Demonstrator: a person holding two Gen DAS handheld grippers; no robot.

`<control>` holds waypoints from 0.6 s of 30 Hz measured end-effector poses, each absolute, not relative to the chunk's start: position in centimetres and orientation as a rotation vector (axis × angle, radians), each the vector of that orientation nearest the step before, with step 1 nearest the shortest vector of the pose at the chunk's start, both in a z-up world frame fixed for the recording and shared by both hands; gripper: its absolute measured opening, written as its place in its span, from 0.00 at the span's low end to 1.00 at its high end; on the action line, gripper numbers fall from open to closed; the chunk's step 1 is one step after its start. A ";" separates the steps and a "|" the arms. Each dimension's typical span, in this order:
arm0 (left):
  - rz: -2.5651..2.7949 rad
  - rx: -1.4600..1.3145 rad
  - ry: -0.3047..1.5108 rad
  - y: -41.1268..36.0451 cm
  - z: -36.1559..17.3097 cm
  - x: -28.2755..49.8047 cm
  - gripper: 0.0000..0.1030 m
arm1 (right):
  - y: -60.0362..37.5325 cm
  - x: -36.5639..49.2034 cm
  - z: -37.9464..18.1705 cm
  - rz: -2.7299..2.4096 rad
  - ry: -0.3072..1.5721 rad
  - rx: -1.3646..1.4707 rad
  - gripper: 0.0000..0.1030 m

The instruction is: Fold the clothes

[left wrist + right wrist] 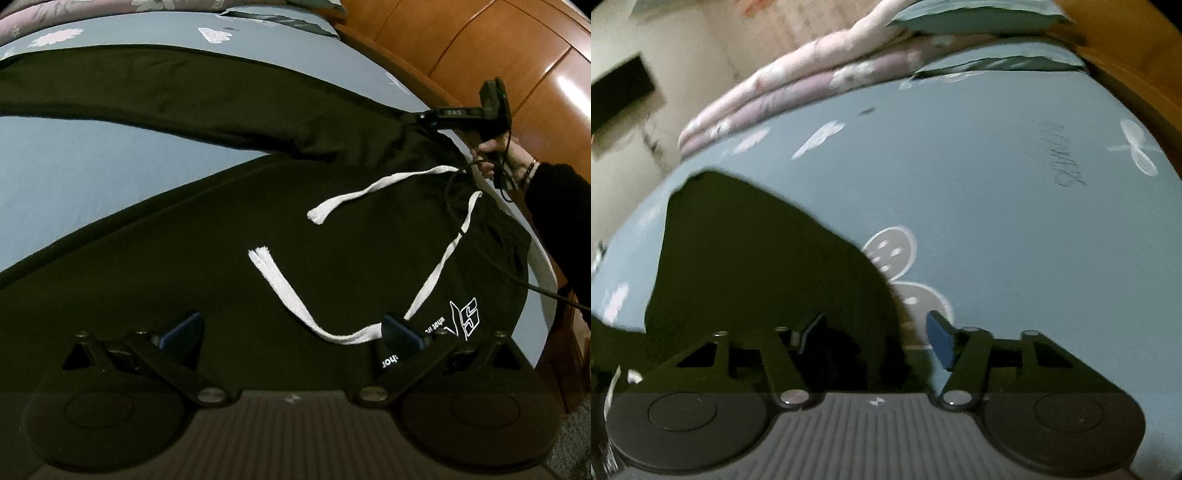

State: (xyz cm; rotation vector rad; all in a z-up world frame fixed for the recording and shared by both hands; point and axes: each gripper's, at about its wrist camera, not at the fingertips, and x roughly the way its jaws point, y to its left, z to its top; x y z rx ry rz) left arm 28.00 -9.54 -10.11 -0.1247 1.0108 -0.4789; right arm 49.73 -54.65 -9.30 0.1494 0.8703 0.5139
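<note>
While the black hoodie (229,236) lay spread flat on the blue printed bedsheet (74,162), the left gripper (291,332) hovered low over its chest, jaws wide apart, nothing clamped. White drawstring (291,295) curled across the hoodie between those jaws, passing just beside the right-hand pad (399,332). Right gripper (871,336) sat at the hoodie's edge, jaws partly apart; dark cloth lay between them, but the frame was too blurred to tell whether the pads pressed it. Folded pink quilt (798,74) lay well beyond the hoodie.
</note>
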 end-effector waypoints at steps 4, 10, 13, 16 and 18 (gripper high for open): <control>-0.502 -0.120 1.001 -9.3 -10.2 28.0 0.99 | -53.6 49.0 -9.0 0.566 0.915 0.078 0.45; -0.531 -0.081 0.980 -9.4 -10.4 27.9 0.99 | -54.6 49.8 -9.3 0.466 0.931 0.152 0.12; -0.552 -0.044 0.972 -9.6 -10.5 27.7 0.99 | -54.0 49.3 -9.2 0.436 0.921 0.118 0.11; -0.538 -0.005 0.968 -10.0 -9.7 28.2 0.87 | -52.7 48.5 -8.5 0.392 0.906 0.038 0.08; -0.526 0.037 0.939 -10.2 -8.7 28.7 0.74 | -52.1 47.6 -7.5 0.387 0.881 0.011 0.08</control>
